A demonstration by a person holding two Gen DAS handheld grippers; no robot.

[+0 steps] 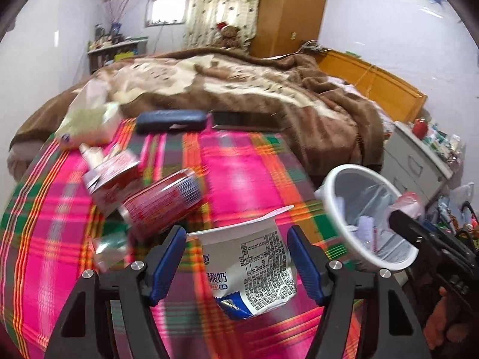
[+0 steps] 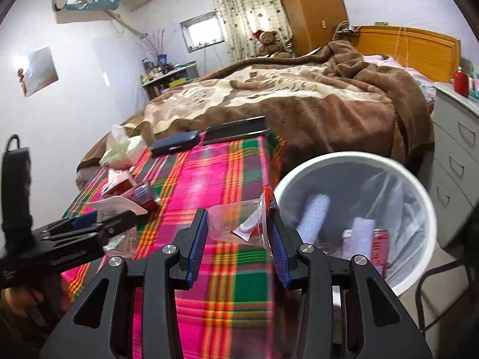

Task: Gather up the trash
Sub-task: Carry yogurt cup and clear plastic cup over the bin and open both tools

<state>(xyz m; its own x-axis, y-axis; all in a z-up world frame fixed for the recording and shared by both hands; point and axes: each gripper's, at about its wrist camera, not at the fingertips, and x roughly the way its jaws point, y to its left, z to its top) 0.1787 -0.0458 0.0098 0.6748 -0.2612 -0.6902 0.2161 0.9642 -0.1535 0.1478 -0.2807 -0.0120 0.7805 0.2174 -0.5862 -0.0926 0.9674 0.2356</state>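
Left of the white bin (image 1: 332,185), on the plaid cloth (image 1: 233,173), lie a tissue pack (image 1: 86,119), a red carton (image 1: 112,176) and a red can (image 1: 161,200), their print too blurred to read. Your left gripper (image 1: 236,257) has its jaws set wide around a white yogurt cup (image 1: 254,269) printed "酸奶" above a block of small text, and whether the pads touch it you cannot tell. Your right gripper (image 2: 238,242) holds a clear plastic cup (image 2: 239,223) with a red-and-white wrapper inside, right beside the bin's rim.

- Left tool (image 1: 236,264): black angular arms, blue finger pads (image 1: 167,264), silver screws.
- Right tool (image 2: 236,246): matching black frame, blue pads.
- Bare skin is seen at four o'clock.
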